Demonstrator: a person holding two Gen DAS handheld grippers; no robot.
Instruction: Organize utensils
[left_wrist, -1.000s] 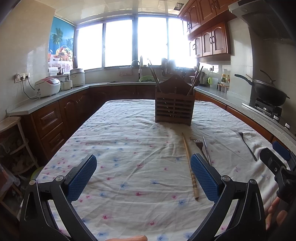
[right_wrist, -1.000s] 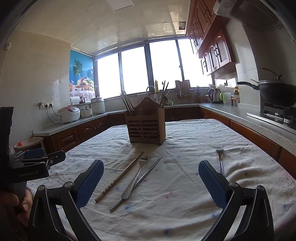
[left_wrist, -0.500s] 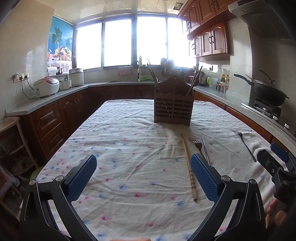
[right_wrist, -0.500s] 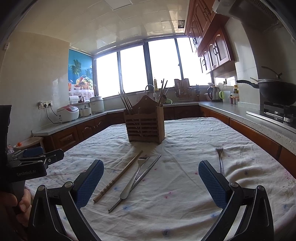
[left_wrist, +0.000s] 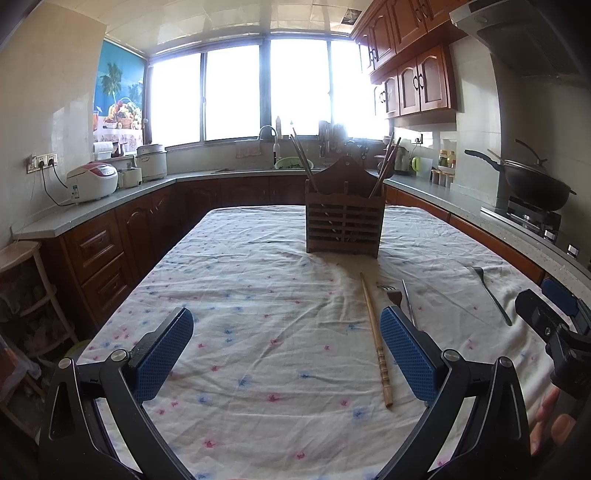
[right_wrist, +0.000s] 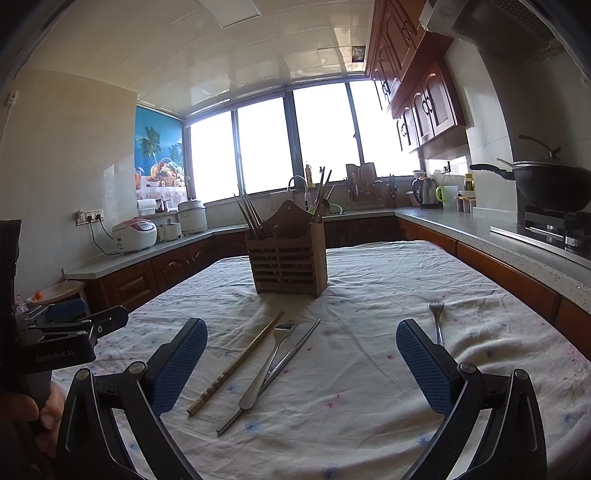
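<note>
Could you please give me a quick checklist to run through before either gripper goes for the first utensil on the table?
1. Left gripper open and empty: ok.
2. Right gripper open and empty: ok.
3. Wooden holder upright on the cloth: ok.
4. Room in the holder: cannot tell; chopsticks already stand at both ends, the inside is hidden.
5. Loose utensils lying clear of each other: not ok; the wooden chopstick lies alone, but the fork rests against the metal chopsticks.
6. Lone fork reachable: ok, it lies apart, just beyond the right gripper's right finger.
</note>
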